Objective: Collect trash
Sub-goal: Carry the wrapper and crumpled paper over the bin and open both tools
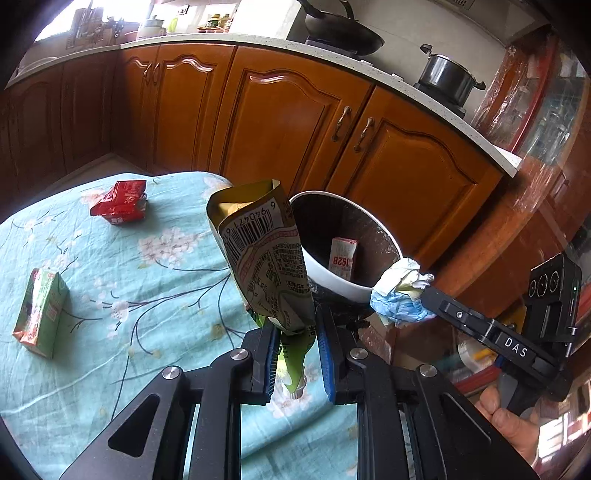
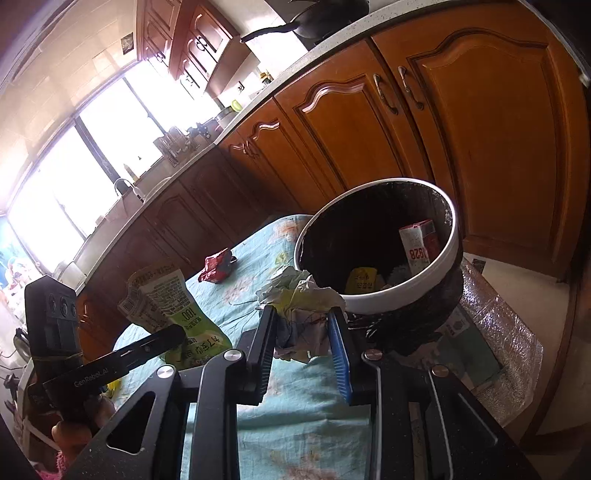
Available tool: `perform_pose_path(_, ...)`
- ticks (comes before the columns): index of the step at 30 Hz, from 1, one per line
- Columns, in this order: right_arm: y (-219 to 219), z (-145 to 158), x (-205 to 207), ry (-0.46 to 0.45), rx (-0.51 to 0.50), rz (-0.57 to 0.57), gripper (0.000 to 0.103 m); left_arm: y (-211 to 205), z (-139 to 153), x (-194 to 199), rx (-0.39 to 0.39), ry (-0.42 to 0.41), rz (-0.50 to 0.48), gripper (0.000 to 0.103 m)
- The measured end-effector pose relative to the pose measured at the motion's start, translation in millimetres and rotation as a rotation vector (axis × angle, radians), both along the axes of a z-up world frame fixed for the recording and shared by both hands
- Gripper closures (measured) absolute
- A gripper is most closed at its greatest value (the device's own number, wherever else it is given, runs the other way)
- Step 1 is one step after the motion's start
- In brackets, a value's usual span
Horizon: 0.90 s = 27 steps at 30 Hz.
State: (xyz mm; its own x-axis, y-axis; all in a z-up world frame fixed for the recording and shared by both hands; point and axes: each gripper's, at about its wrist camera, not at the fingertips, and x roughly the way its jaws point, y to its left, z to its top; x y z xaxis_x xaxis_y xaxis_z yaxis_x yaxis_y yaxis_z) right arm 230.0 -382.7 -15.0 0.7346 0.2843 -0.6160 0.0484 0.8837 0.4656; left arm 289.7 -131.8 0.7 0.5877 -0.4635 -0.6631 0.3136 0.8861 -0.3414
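Note:
My left gripper (image 1: 295, 332) is shut on a green drink pouch (image 1: 266, 258) and holds it upright above the table, just left of the white-rimmed trash bin (image 1: 332, 280). My right gripper (image 2: 301, 328) is shut on a crumpled paper wad (image 2: 303, 299), close to the bin's near rim (image 2: 388, 295). The bin holds a red-and-white packet (image 2: 415, 247) and a yellow wrapper (image 2: 362, 280). The wad also shows in the left wrist view (image 1: 399, 291), and the pouch in the right wrist view (image 2: 170, 306).
A red crushed carton (image 1: 120, 203) and a green-and-red juice carton (image 1: 38, 314) lie on the teal floral tablecloth (image 1: 147, 280). Wooden kitchen cabinets (image 1: 288, 118) stand behind the table. A pot (image 1: 448, 77) and a wok (image 1: 340, 33) sit on the counter.

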Motion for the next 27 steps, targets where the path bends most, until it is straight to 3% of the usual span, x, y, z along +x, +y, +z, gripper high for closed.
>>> perform_pose_path(15,-35,12,34,-0.021,-0.102,-0.062,0.074,-56,12,57,0.034,-0.083,-0.057,0.085)
perform_pose_path(27,-49,6,65,0.000,-0.160,-0.077,0.074,-110,-19,116,0.096,-0.052,-0.093,0.085)
